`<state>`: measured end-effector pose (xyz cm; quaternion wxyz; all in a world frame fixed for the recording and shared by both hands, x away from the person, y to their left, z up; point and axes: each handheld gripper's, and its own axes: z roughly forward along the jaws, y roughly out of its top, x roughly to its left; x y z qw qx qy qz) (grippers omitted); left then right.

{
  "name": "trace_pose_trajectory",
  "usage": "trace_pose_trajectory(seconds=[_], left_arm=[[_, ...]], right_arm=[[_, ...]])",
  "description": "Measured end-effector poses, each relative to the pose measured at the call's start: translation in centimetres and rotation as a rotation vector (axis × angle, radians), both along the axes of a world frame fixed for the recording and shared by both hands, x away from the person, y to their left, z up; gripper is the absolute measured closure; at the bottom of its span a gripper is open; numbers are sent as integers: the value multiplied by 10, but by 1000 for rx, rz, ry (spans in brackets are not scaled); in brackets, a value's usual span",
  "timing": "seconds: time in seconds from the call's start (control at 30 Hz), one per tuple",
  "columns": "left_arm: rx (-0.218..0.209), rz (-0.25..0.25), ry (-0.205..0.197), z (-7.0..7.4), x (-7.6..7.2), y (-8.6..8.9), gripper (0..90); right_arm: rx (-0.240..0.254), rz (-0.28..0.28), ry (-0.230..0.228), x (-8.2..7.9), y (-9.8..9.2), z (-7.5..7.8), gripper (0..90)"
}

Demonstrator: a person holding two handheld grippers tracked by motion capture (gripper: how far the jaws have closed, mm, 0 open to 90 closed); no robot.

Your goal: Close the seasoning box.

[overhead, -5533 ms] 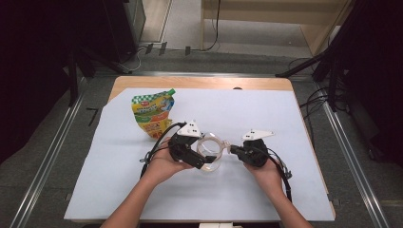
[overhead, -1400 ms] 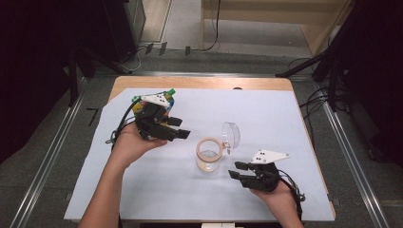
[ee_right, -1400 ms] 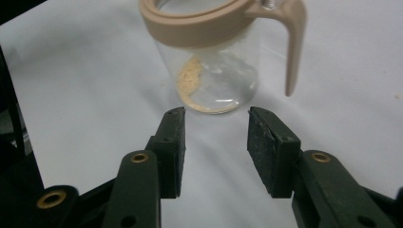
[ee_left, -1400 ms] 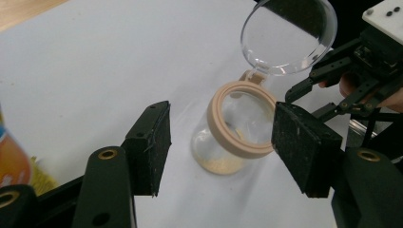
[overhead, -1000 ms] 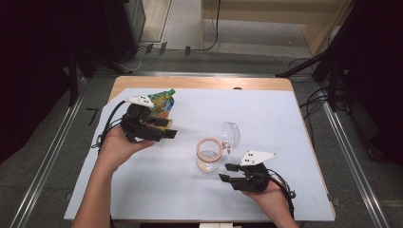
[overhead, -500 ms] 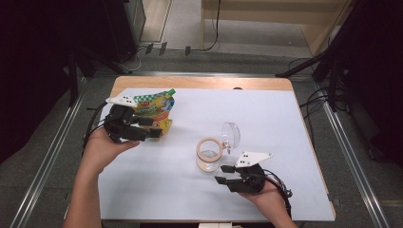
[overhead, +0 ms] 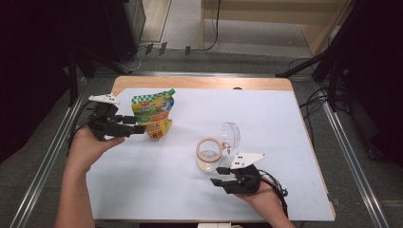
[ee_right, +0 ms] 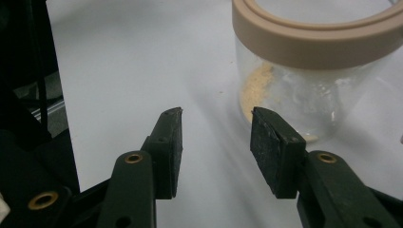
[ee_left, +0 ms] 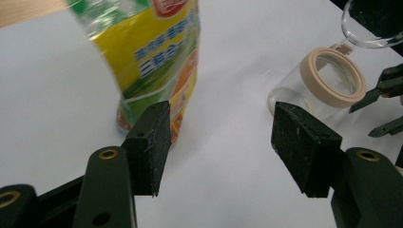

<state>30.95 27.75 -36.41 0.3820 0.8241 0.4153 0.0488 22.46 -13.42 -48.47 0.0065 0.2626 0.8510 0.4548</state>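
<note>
A white-covered tabletop [overhead: 190,190] with a wooden far edge is seen from the high view, and on it two things are found: a standing yellow-and-green printed plastic pouch with a green cap [overhead: 153,113] near the far left corner, and a low clear glass jar with a beige rim [overhead: 208,153] near the middle, its round clear hinged lid [overhead: 230,135] swung up and back on the far side. The left claw [overhead: 135,124], held in the person's left hand [overhead: 90,145] at the left edge of the tabletop, is pointed level at the pouch; its jaws are held apart with nothing between them, and their tips are seen just beside the pouch's lower left side. In the left gripper view the pouch [ee_left: 147,61] stands beyond the left jaw, slightly tilted, while the jar [ee_left: 323,85] is seen well apart behind the right jaw; whether a pad touches the pouch cannot be told. The right claw [overhead: 217,175], held in the right hand [overhead: 261,199] at the near edge, is aimed leftward just in front of the jar. In the right gripper view its jaws are parted and empty, and the jar [ee_right: 313,80], with a little yellowish powder clinging inside its wall, is seen just beyond the right jaw, apart from it.
</note>
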Motion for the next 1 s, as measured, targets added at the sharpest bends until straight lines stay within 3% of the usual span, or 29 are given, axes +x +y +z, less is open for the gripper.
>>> trace_pose_trajectory(seconds=[0.13,0.2,0.27,0.4,0.7,0.77,1.0], left_arm=[[-8,44,5,-6,5,14,389],[-55,42,10,-14,12,20,391],[-44,53,18,-19,19,20,398],[-68,46,0,-22,28,12,413],[-78,67,-15,-26,41,-5,463],[-102,74,-1,-28,44,-7,454],[-122,101,15,-34,52,-15,531]], right_arm=[[-7,11,-4,-1,2,-1,554],[-6,12,-2,-1,3,-1,553],[-7,7,-9,-2,3,-1,553],[-12,4,-10,-2,3,-2,552],[-20,5,-2,-3,8,-7,553],[-18,3,3,-4,9,-8,552],[-12,8,10,-6,12,-12,551]])
